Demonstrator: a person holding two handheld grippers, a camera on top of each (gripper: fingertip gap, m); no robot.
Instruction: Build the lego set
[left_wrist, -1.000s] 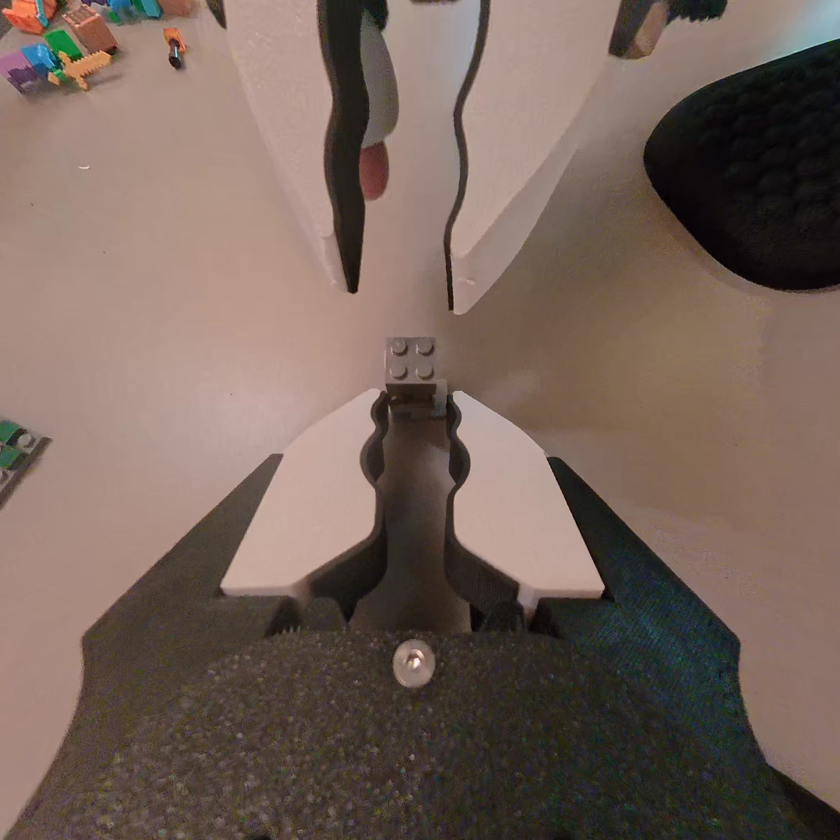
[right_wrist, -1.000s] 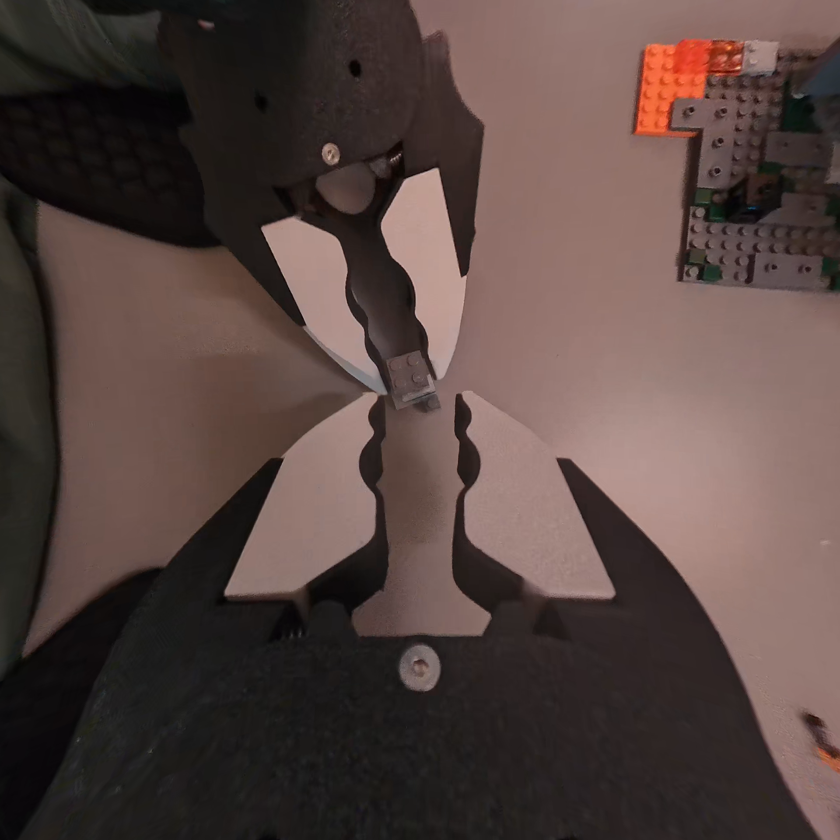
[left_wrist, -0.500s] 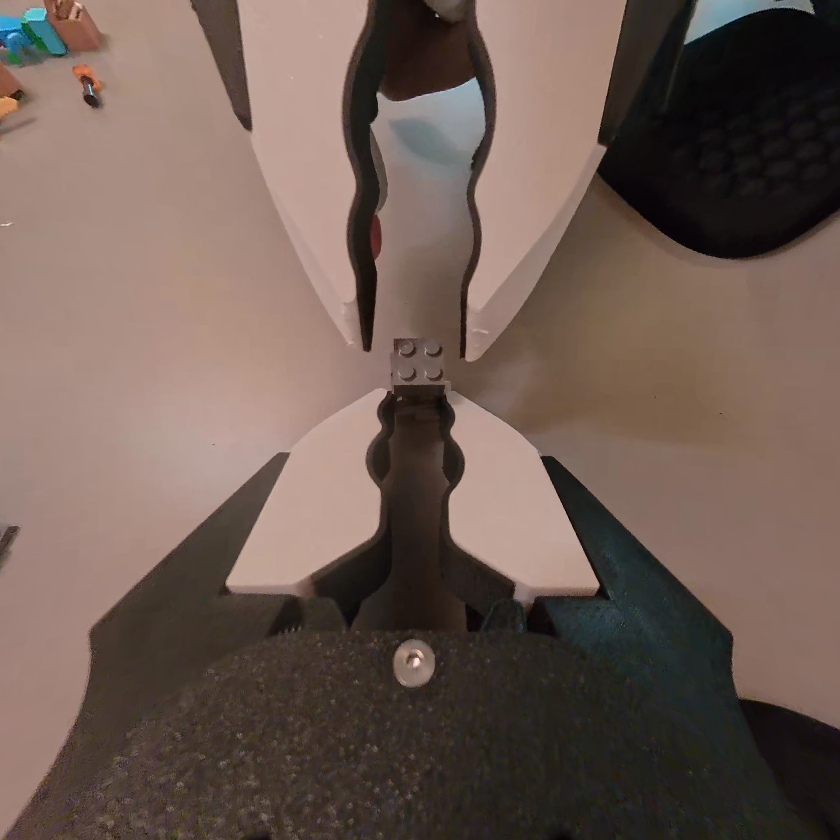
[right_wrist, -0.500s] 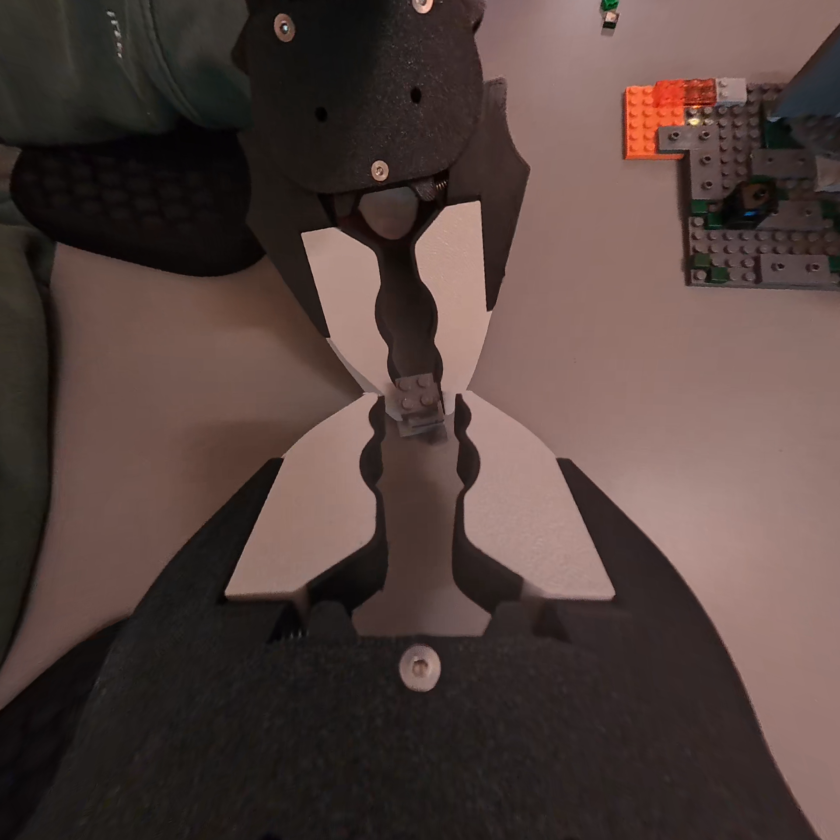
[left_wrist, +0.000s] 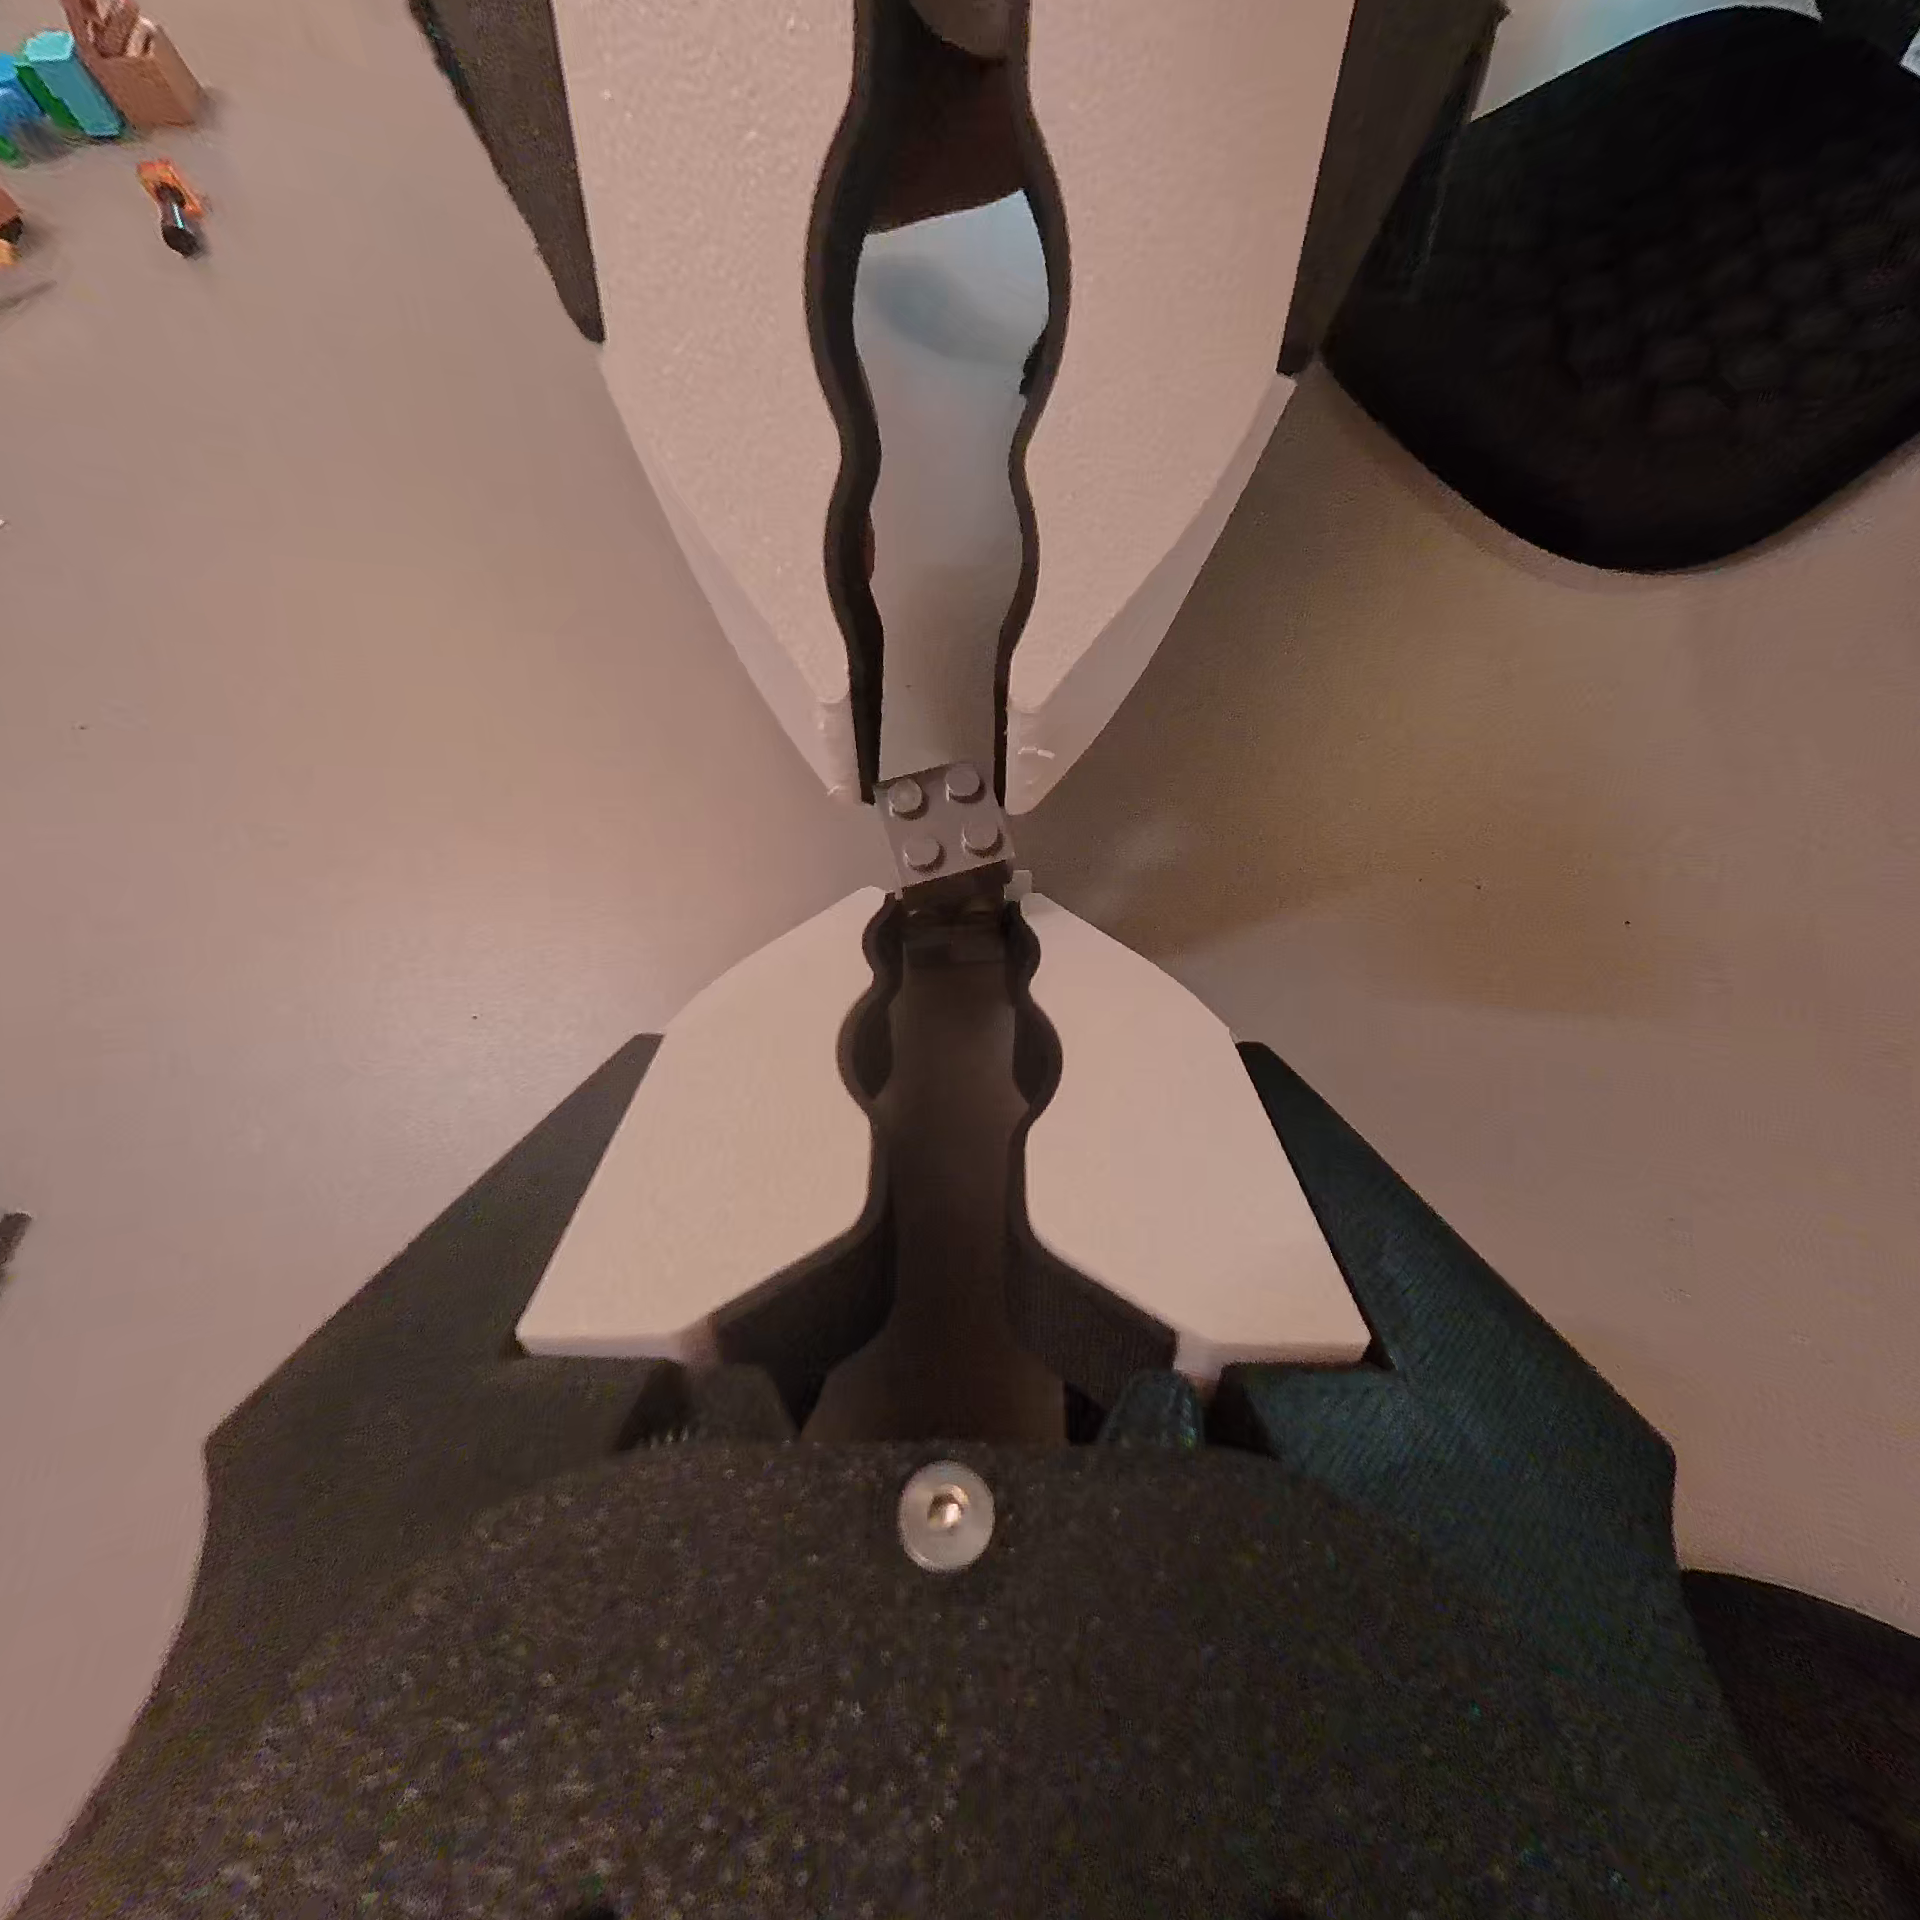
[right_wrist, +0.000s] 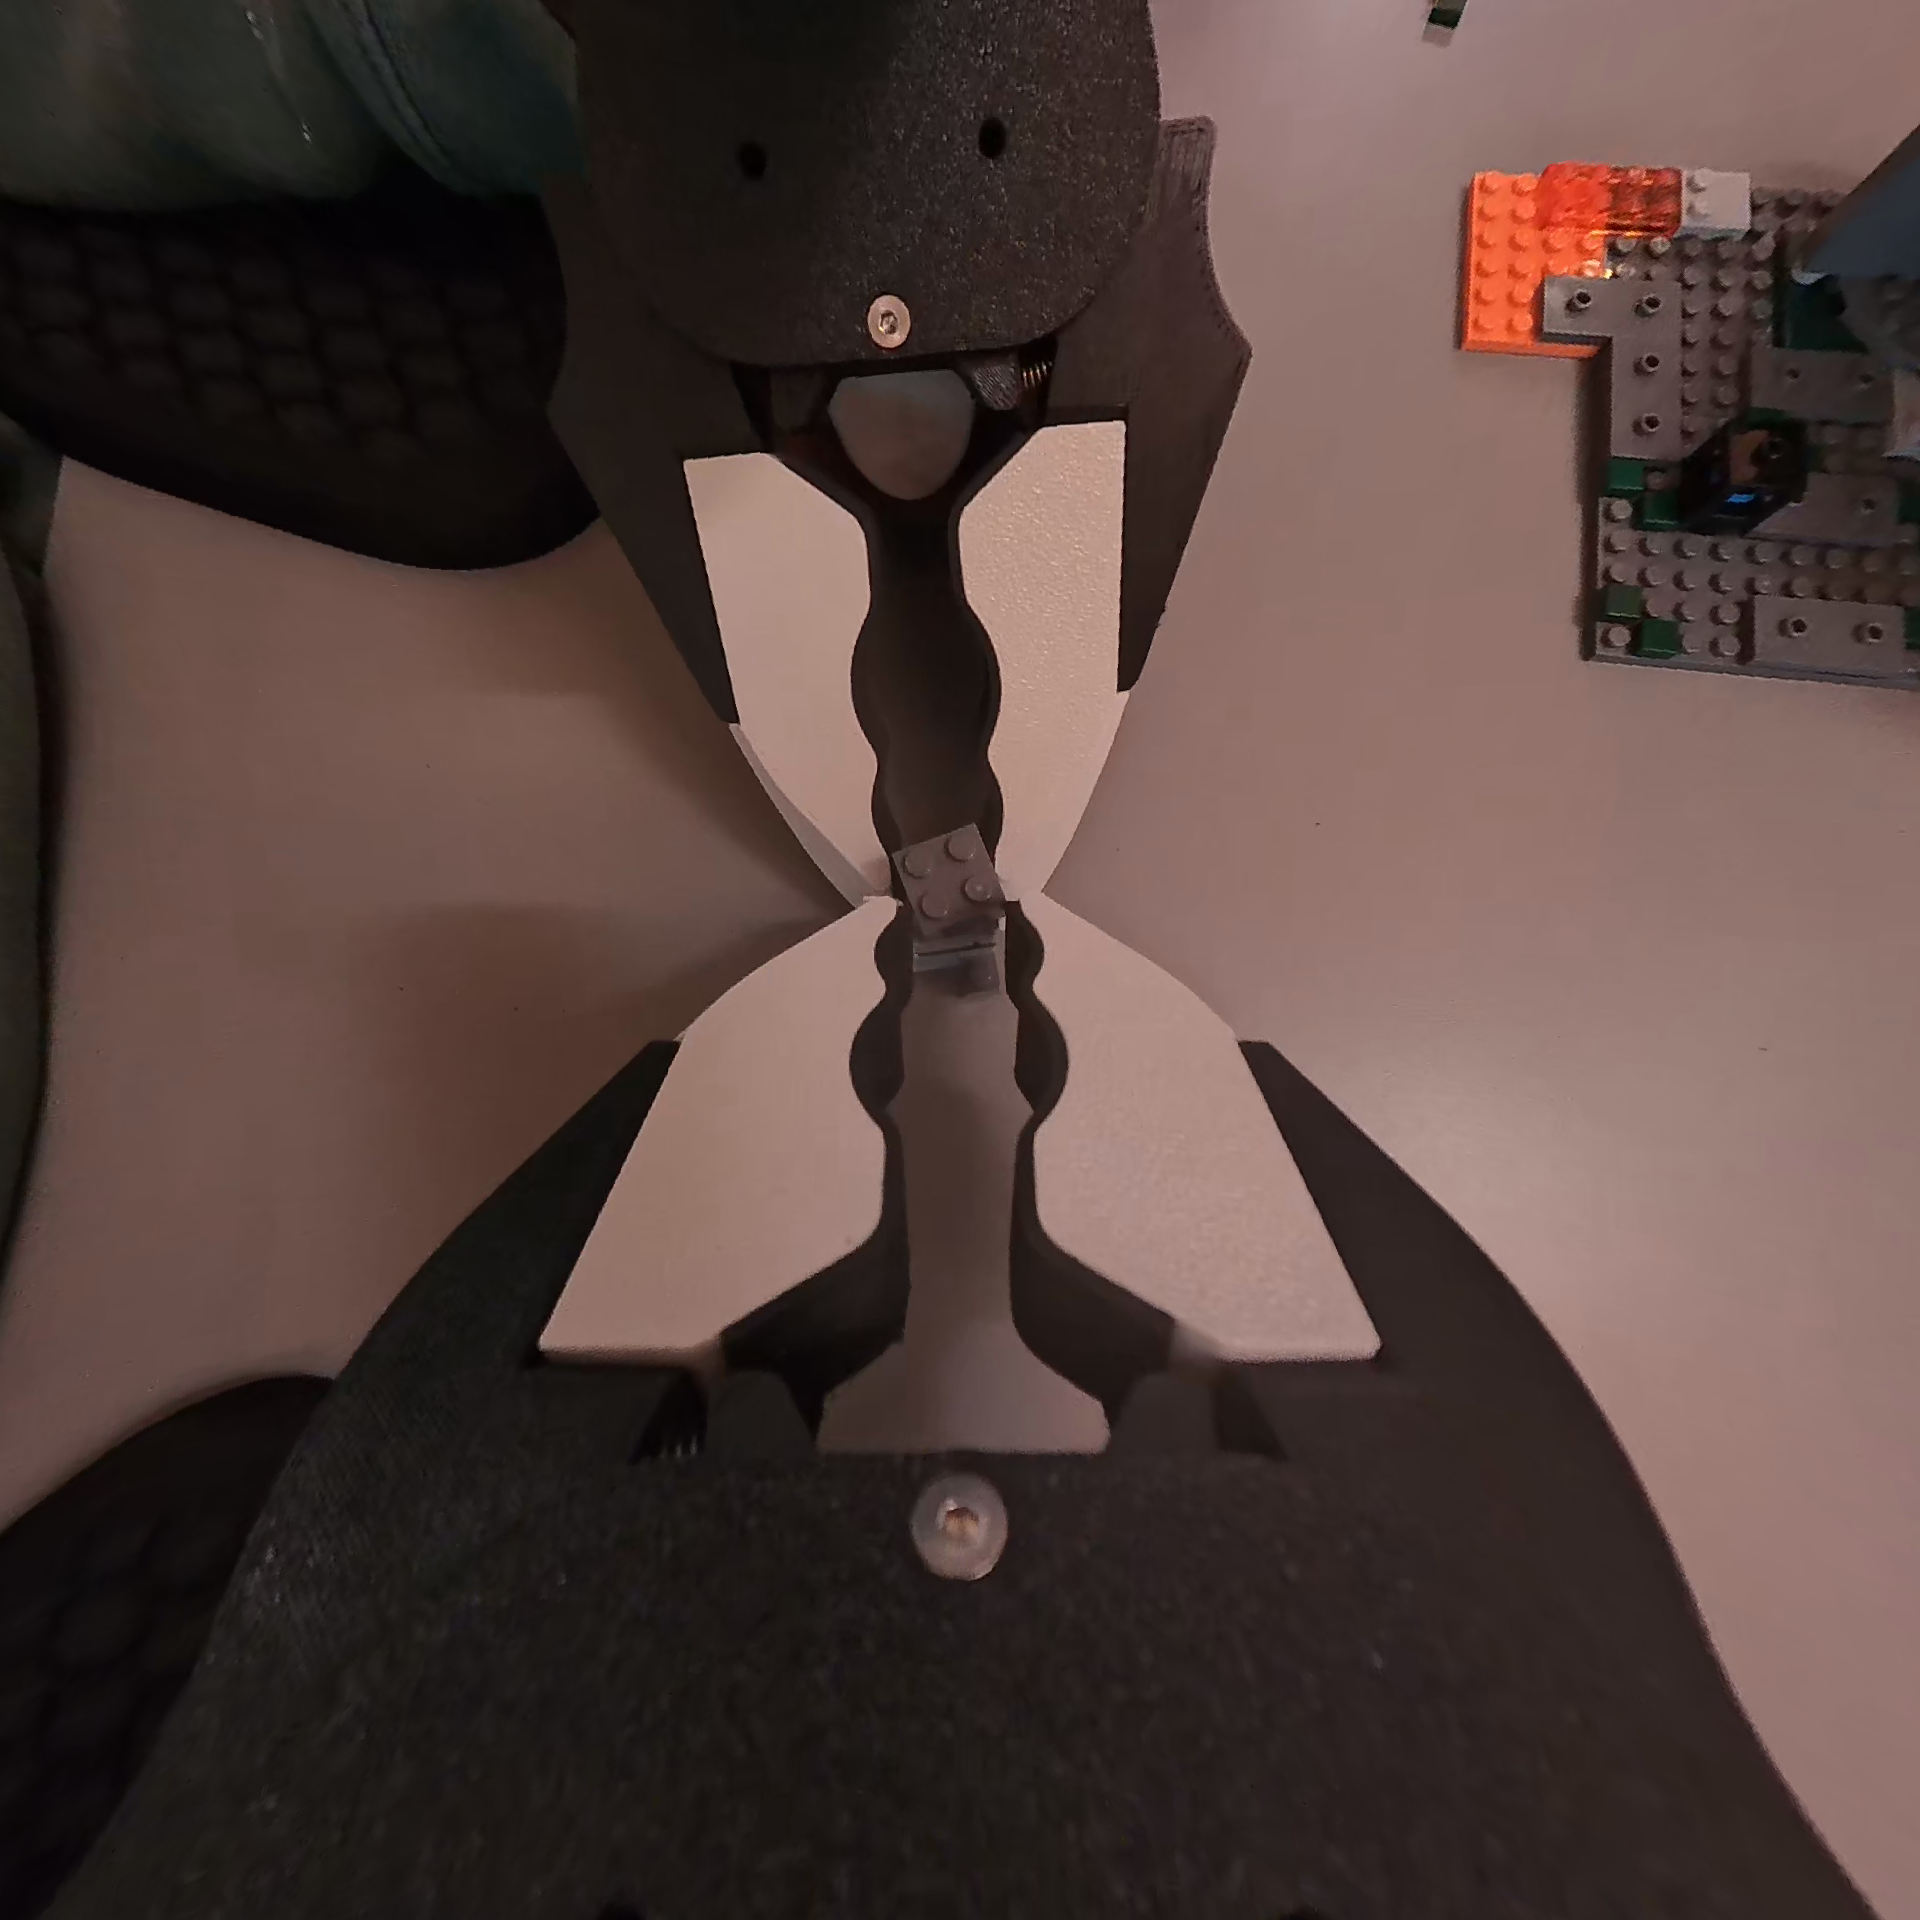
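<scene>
A small grey 2x2 lego piece (left_wrist: 945, 831) with a stack of thin parts under it is held in the air between both grippers, studs up and slightly twisted. My left gripper (left_wrist: 948, 909) is shut on its near, lower end. My right gripper (left_wrist: 932, 774) comes in from the top of the left wrist view, its fingertips pressed against both sides of the far end. In the right wrist view the piece (right_wrist: 948, 883) sits between the tips of my right gripper (right_wrist: 954, 920), with the left gripper (right_wrist: 935, 868) opposite.
A grey baseplate build (right_wrist: 1714, 582) with an orange plate (right_wrist: 1507, 270) lies on the table at the right. Loose coloured bricks (left_wrist: 83, 94) and a small orange-black part (left_wrist: 177, 213) lie far left. A black mesh cushion (left_wrist: 1662, 312) is at the table edge. Both grippers' tips are close together, under 4 cm apart.
The right gripper has moved in and narrowed its fingers onto the grey piece. The piece has twisted slightly. The left gripper has kept its hold.
</scene>
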